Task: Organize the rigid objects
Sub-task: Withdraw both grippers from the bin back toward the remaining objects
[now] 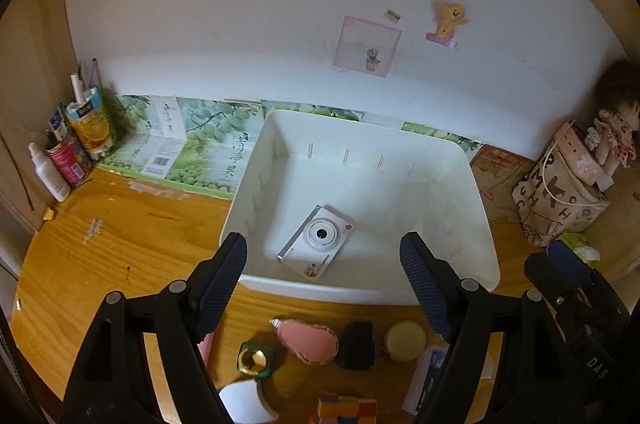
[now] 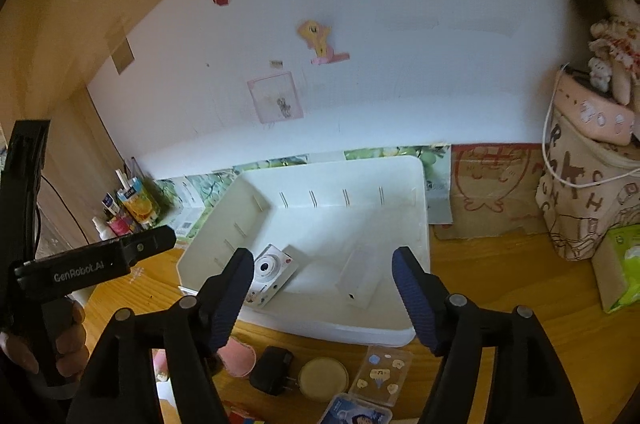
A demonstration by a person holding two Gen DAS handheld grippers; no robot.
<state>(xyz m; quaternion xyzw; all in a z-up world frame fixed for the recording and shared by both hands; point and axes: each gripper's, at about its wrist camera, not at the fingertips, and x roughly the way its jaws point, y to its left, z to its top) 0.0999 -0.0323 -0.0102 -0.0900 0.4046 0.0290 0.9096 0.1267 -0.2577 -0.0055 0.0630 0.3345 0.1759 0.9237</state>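
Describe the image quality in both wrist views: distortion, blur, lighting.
Left wrist view: heavy fisheye bending, dark vignette at the corners, fairly sharp on the camera in the bin, dim warm light. Right wrist view: same bending, softer overall, the doll at the right edge blurred, the white box washing out against the bin floor.
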